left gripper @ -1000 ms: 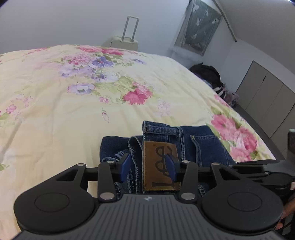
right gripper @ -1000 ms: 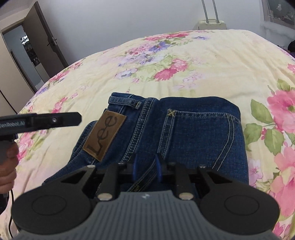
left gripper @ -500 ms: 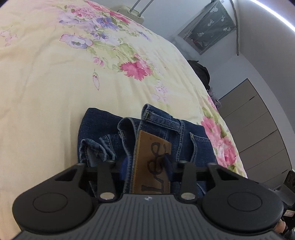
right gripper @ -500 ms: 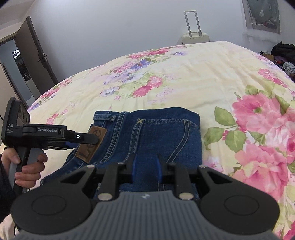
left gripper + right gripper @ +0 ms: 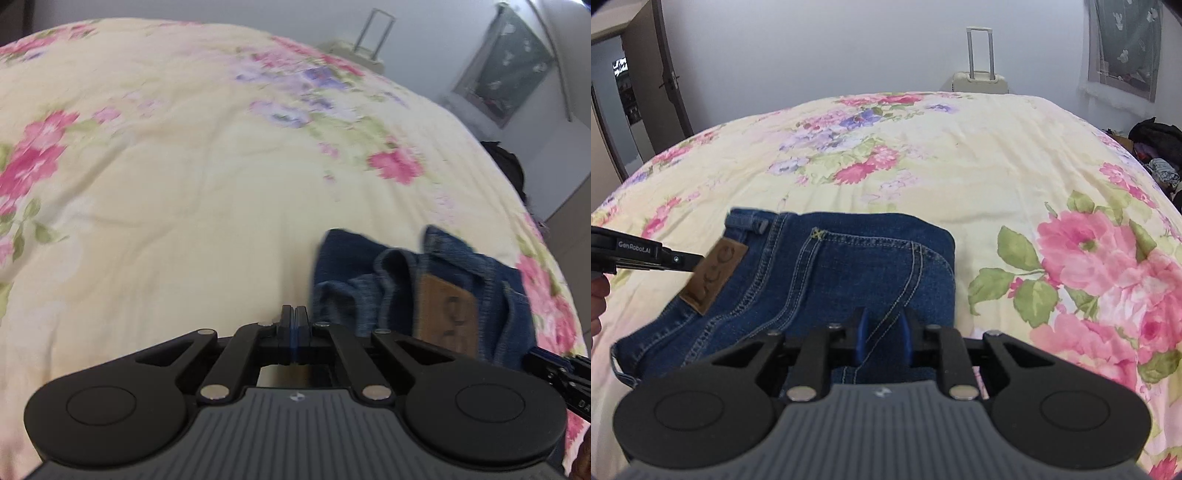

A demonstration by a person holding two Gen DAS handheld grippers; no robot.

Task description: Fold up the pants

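1. Pants lie folded on the floral bed.
2. Left gripper: fingers pressed together, empty, beside the denim.
3. Right gripper: fingers parted over the pants, gripping nothing.

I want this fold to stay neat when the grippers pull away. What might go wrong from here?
1. The right gripper hangs open just over the folded jeans; I can't tell if it touches. A low pull-back might drag the top layer.
2. The left gripper, shut and empty, sits beside the leather patch; a sideways sweep could nudge the waistband.
3. In the left wrist view the left edge looks bunched and may spring open.
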